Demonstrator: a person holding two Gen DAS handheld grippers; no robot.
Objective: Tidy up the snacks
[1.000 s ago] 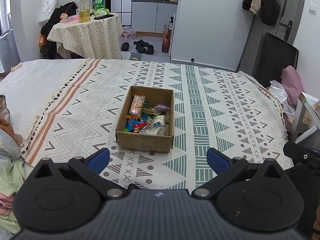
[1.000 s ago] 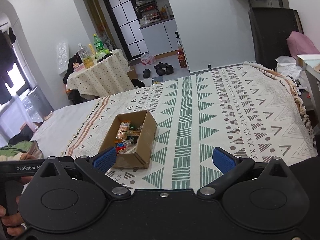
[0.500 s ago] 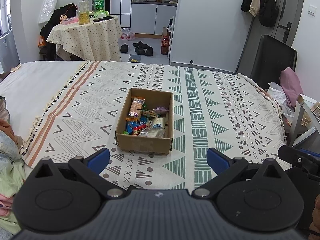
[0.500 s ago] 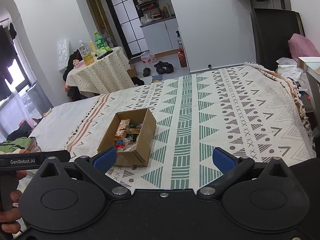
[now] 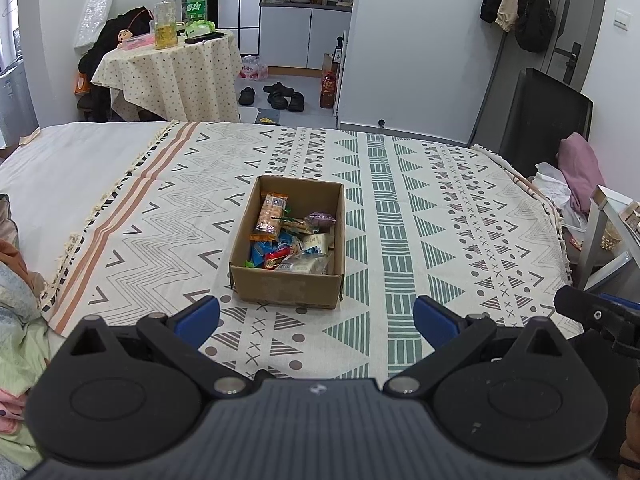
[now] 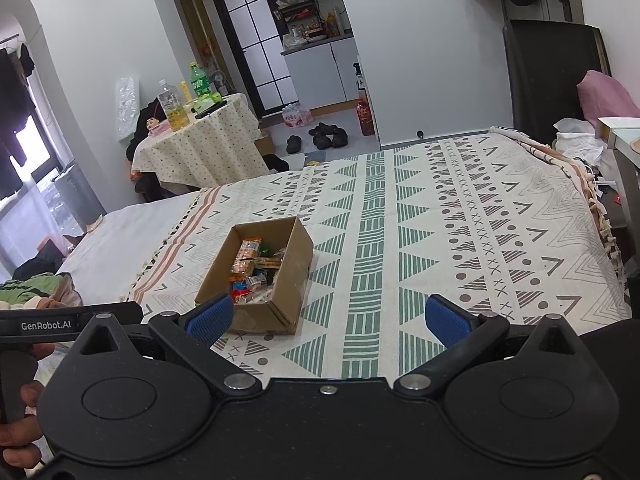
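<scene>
While both the left gripper (image 5: 316, 316) and right gripper (image 6: 327, 318) hang with fingers wide and empty, the cardboard box (image 5: 287, 284) of snacks (image 5: 290, 240) sits mid-bed (image 5: 440, 216); the packets look light, crinkly and slippery, best pinched at a sealed edge.

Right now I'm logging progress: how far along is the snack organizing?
Done: the snacks lie in a loose pile inside the cardboard box on the patterned blanket. In hand: nothing; the left gripper and right gripper are both open, short of the box. Left: any sorting, if needed, is not yet begun.
</scene>
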